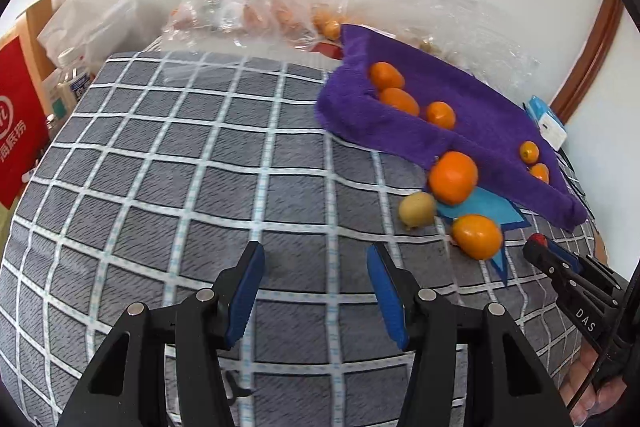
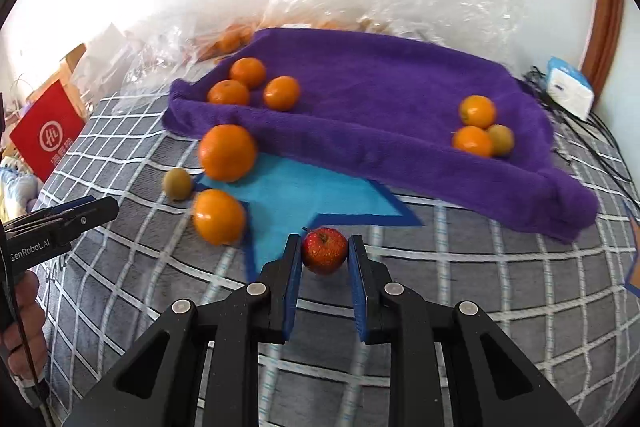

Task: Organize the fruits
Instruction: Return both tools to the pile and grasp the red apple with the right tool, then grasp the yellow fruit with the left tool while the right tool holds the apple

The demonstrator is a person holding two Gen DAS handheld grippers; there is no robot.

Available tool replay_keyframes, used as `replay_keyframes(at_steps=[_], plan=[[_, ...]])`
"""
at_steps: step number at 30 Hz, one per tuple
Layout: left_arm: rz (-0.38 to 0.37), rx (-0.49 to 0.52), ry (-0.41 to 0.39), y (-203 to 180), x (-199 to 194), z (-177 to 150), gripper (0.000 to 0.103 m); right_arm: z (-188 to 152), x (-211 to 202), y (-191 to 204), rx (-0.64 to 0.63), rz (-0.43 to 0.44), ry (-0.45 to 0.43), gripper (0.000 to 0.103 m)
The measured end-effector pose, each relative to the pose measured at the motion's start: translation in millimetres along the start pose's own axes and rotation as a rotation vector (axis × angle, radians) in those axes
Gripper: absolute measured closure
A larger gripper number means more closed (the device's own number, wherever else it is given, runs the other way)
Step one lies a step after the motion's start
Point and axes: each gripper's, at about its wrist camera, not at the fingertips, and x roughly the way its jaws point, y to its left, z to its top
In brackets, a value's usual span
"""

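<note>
right gripper point(image 2: 324, 243) clenched on small red fruit point(image 2: 324, 250) at blue mat's point(image 2: 304, 195) near edge, for sorting; left gripper point(image 1: 316, 255) released, empty.

"DAS" stands in white letters on the black right gripper point(image 1: 538, 247), right of the left gripper's jaws. "GenRobot.AI" stands on the left gripper point(image 2: 108, 207), left of the right gripper's jaws. The red bag point(image 2: 48, 135), far left, bears a white round logo with characters too blurred to read.

Small fruit point(image 2: 324, 251) between the right gripper's point(image 2: 324, 253) jaws; star mat point(image 2: 304, 195) just ahead; towel point(image 2: 380, 99) beyond; two oranges point(image 2: 219, 215) ahead-left.
</note>
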Motion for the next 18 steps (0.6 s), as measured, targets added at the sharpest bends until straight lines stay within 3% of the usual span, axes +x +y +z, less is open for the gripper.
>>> replay_keyframes(at_steps=[7,13,16,18], plan=[[-0.081,0.017,-0.009,-26.6,-0.2,5.9,0.052,-9.4,-18.2,-42.7,0.059,-0.070,-0.010,0.080],[-0.050,0.068,-0.019,-52.9,8.7,17.0,0.052,-16.8,-25.4,-65.4,0.090,-0.094,-0.012,0.080],[0.004,0.103,-0.008,-61.3,20.6,19.6,0.052,-18.9,-26.6,-73.0,0.089,-0.108,-0.011,0.080],[0.011,0.109,0.017,-63.7,27.7,18.5,0.064,-19.7,-26.4,-78.4,0.100,-0.109,-0.006,0.080]])
